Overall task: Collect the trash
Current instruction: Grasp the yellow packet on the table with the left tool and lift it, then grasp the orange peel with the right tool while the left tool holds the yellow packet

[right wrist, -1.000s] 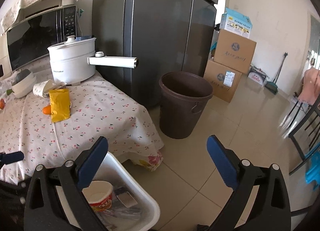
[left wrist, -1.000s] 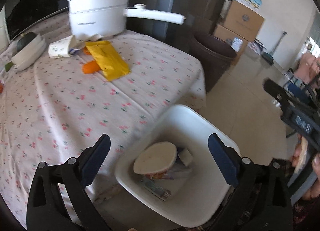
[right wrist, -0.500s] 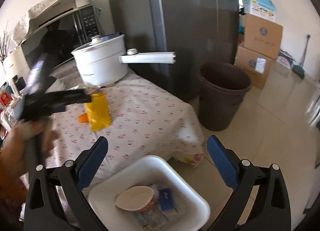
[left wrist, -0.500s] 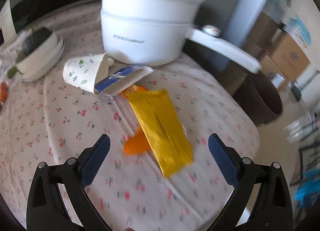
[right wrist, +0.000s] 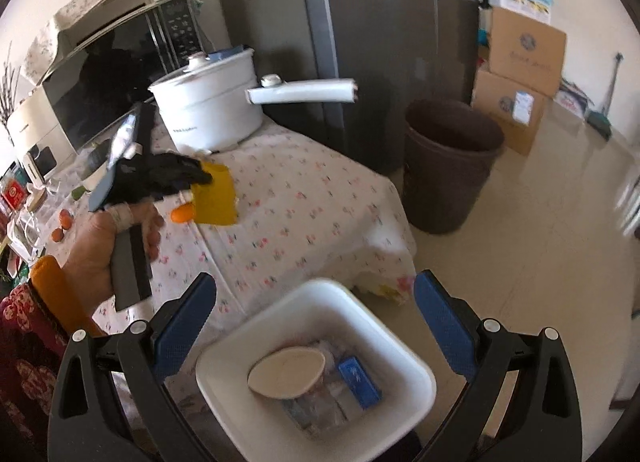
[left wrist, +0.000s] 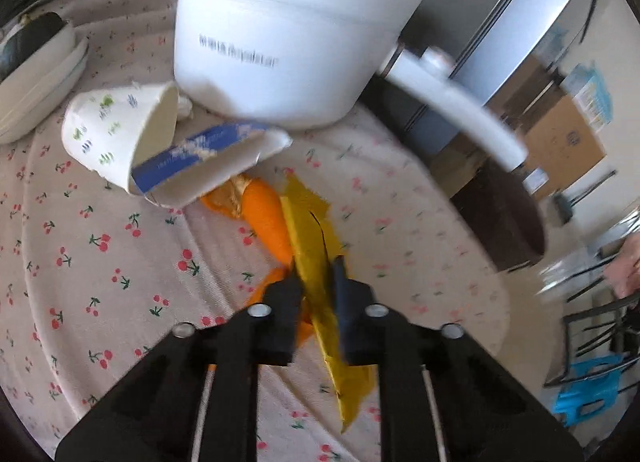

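Note:
A yellow packet [left wrist: 308,222] lies on the cherry-print tablecloth [left wrist: 100,262], partly over orange peel [left wrist: 268,218]. My left gripper [left wrist: 316,274] is closing hard onto the packet, both pads pressing its sides. Beyond it a tipped paper cup [left wrist: 116,130] and a blue-and-white wrapper [left wrist: 208,166] rest against the white pot [left wrist: 288,34]. The right wrist view shows a hand [right wrist: 100,246] holding the left gripper [right wrist: 200,176] at the yellow packet [right wrist: 214,198]. My right gripper [right wrist: 314,288] stands open above a white bin [right wrist: 260,422] holding a noodle cup [right wrist: 286,372] and a blue packet [right wrist: 358,382].
The pot's long handle [right wrist: 304,92] juts out over the table edge. A brown waste bucket [right wrist: 452,166] stands on the tiled floor beside the grey fridge [right wrist: 380,42]. Cardboard boxes [right wrist: 520,62] sit further back, a microwave [right wrist: 112,74] behind the table, stacked bowls [left wrist: 36,74] far left.
My left gripper swung from above the white bin to the table and went from wide open to shut on the yellow packet. The right view shifted so the bin sits more central.

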A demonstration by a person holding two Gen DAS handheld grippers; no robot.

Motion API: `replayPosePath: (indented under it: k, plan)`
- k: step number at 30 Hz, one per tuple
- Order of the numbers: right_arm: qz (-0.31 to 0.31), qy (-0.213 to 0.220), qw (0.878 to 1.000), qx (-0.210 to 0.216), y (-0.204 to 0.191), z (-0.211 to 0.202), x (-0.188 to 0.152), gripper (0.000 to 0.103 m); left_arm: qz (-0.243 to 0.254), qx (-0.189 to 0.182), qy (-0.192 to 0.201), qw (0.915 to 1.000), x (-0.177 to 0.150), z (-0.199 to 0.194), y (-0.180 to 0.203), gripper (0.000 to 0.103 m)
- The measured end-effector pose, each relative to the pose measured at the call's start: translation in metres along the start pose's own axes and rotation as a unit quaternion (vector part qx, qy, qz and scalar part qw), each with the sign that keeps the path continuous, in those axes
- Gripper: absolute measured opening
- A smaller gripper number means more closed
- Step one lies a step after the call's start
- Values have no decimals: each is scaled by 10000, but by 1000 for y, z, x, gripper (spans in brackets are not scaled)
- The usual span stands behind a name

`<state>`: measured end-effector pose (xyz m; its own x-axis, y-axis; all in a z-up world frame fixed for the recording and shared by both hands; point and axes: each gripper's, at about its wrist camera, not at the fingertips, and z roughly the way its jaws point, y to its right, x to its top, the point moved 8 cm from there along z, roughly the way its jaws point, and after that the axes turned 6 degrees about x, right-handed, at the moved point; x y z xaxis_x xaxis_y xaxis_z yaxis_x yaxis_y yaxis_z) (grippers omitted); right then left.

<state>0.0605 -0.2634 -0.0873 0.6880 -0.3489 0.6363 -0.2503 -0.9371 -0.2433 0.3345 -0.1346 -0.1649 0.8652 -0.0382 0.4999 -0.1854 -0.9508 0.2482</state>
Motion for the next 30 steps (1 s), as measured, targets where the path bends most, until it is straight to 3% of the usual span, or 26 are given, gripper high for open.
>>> replayPosePath:
  k: [6, 10, 15, 22, 26, 30]
  plan:
    - [-92, 75, 9995, -281, 6, -28, -20, 96, 214, -282, 590, 9976, -14, -81, 16, 2]
    - [-341, -108, 9994, -19, -13, -17, -9, 96, 309, -288, 997, 9941, -33, -157, 9, 2]
    - [-754, -610, 9945, 391, -67, 44, 29, 96, 233, -3, 1448, 9892, -64, -228, -31, 2]
    - [211, -1350, 9886, 636, -121, 168, 59, 96, 45, 534, 1672, 9845, -96, -259, -90, 2]
    - [792, -1606, 9822, 563, -133, 213, 57, 96, -94, 508, 1855, 9813, -85, -277, -103, 2]
    - [841, -1590, 9836, 119, -142, 241, 55, 96, -154, 522, 1919, 9799, -81, -280, -108, 2]
